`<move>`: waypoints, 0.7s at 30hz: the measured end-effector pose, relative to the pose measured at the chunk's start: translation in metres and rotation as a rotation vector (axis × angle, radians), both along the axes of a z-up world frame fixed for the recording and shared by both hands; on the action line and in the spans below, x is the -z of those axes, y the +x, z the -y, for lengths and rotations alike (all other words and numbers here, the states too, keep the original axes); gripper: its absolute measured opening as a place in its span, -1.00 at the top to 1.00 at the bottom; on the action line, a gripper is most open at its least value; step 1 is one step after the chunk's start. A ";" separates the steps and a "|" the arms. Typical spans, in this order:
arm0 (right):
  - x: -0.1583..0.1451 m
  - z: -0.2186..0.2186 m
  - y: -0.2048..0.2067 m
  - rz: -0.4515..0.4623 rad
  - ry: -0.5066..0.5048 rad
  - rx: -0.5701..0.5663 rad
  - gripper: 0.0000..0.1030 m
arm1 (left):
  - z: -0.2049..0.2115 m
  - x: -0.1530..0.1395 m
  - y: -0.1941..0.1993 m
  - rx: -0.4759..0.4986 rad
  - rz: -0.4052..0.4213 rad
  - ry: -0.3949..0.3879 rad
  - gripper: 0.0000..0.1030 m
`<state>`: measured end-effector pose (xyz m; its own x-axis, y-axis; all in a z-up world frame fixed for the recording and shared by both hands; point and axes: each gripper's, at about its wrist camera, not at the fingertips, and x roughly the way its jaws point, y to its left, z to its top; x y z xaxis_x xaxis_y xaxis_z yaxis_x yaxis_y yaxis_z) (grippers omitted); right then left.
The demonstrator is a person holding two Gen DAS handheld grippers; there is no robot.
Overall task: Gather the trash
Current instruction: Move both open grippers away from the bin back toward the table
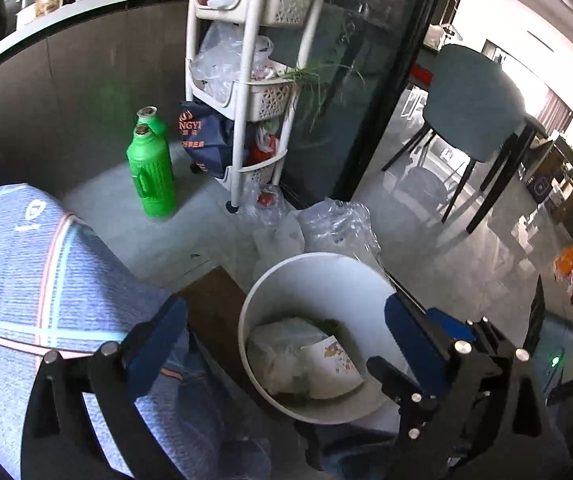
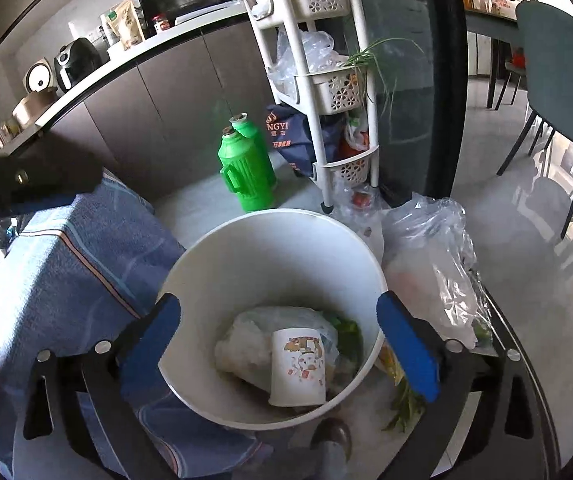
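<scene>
Tongs both spread wide and empty, right tongs straddling white bin rim, left tongs above it.

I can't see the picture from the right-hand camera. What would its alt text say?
A white waste bin seen from above holds a printed paper cup and crumpled plastic bags, framed by the open right gripper. Behind stand two green thermos flasks and a white basket rack.

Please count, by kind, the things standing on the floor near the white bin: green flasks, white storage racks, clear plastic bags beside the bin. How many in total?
Green flasks: 2
White storage racks: 1
Clear plastic bags beside the white bin: 1
Total: 4
</scene>
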<state>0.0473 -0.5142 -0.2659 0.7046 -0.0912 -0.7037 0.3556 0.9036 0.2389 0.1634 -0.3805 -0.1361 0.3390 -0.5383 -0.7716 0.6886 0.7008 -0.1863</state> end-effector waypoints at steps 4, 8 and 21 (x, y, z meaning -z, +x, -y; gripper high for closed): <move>-0.007 -0.004 0.001 -0.009 0.004 -0.001 -0.83 | -0.006 -0.011 -0.004 -0.012 0.006 -0.003 -0.93; -0.019 -0.013 -0.001 0.003 -0.013 -0.012 -0.83 | -0.015 -0.024 -0.011 -0.020 0.024 -0.023 -0.93; -0.086 -0.060 -0.010 0.076 -0.071 -0.084 -0.83 | -0.088 -0.098 -0.037 -0.129 0.118 -0.100 -0.93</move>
